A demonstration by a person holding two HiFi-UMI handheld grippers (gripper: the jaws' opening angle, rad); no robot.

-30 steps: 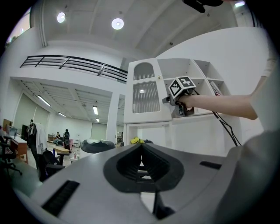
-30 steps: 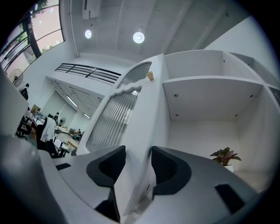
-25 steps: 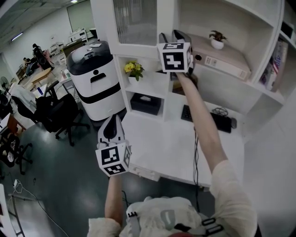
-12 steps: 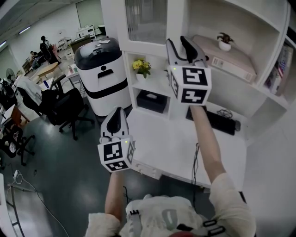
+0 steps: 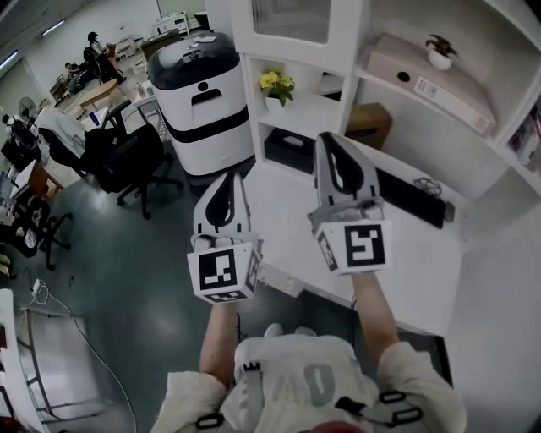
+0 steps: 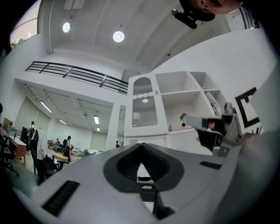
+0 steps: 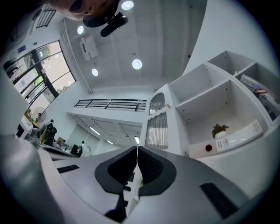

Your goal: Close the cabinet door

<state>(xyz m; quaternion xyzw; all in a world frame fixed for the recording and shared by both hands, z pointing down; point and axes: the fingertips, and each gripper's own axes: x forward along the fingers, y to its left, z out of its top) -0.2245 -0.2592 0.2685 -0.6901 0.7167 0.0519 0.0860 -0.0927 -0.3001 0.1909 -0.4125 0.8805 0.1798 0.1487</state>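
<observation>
The left hand-held gripper (image 5: 226,182) hangs low at about seven o'clock in the head view, over the front edge of the counter (image 5: 427,254). Its jaws are together with nothing between them, and it has barely shifted. At twelve o'clock the cabinet door (image 5: 292,17), white-framed with ribbed glass, lies flush with the shelf unit. Both gripper views show it the same way, with no gap at its edge.

The real change is to the right hand-held gripper (image 5: 332,145). A second ago it was raised to the cabinet with its jaws apart. It has now dropped back to sit at three o'clock of the left one. Its jaws have just been closing and now meet, empty. I judge that the push is over: the door looks shut and both hands are drawing away, so little or nothing of the task remains.

Counting from left to right:
- one black office chair (image 5: 118,161) close by, with more behind it
- one white drum-shaped machine (image 5: 203,80) with a black lid
- two hand-held grippers
- one pot of yellow flowers (image 5: 276,84)
- one black box (image 5: 292,150) in the cubby at six o'clock of the flowers
- one glass door
- one brown box (image 5: 368,125)
- one keyboard (image 5: 410,196)
- one small potted plant (image 5: 439,51) at one o'clock
</observation>
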